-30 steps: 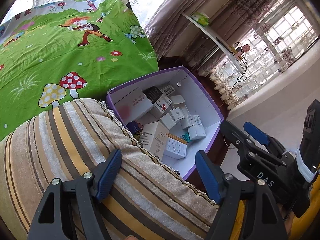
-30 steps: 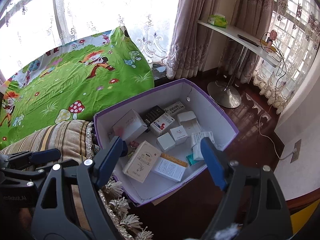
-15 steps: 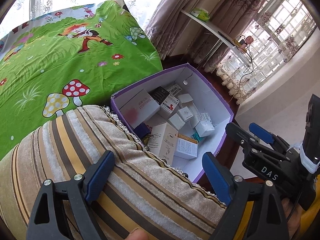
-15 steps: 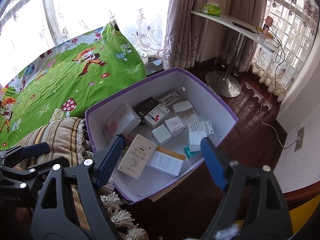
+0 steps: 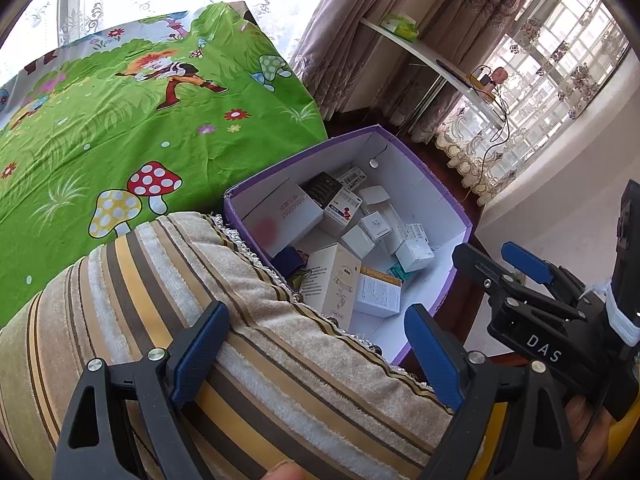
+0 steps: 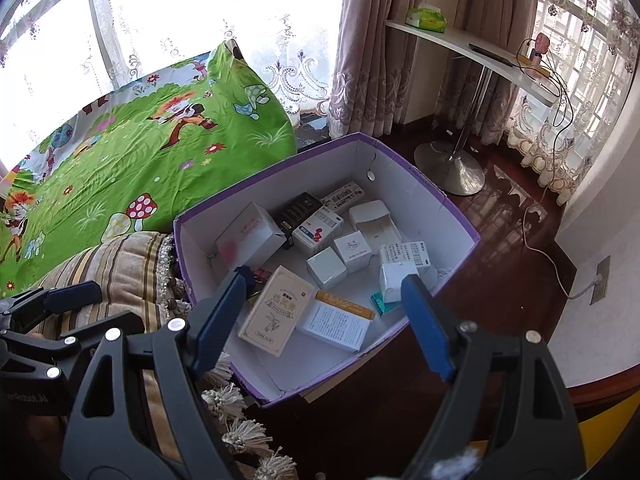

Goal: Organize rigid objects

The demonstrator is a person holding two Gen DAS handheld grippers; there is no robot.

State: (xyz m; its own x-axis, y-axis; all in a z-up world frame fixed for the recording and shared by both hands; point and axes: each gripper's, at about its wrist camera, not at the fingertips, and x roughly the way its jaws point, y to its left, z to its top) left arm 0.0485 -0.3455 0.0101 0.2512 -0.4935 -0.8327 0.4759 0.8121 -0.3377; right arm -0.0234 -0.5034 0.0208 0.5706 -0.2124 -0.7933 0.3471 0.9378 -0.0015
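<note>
A purple cardboard box (image 6: 460, 208) with a white inside stands on the dark floor beside a striped cushion. Several small cartons lie loose in it: a beige one (image 6: 276, 312), a white one with red print (image 6: 248, 236), a black one (image 6: 298, 210) and white cubes (image 6: 326, 268). My right gripper (image 6: 324, 292) hovers open above the box's near end, nothing between its blue pads. My left gripper (image 5: 316, 336) stands open over the striped cushion (image 5: 200, 280), also empty. The box (image 5: 424, 168) lies just beyond it. Each view shows the other gripper at its edge.
A bed with a green cartoon sheet (image 5: 120, 128) fills the left. The cushion's tassels (image 6: 240, 432) hang by the box's near corner. A white shelf on a metal stand (image 6: 452, 168), curtains and a trailing cable (image 6: 548, 256) stand on the right.
My left gripper's jaws have spread wider over the cushion and its view has rolled slightly. The right gripper has barely shifted. The cartons in the box lie as before.
</note>
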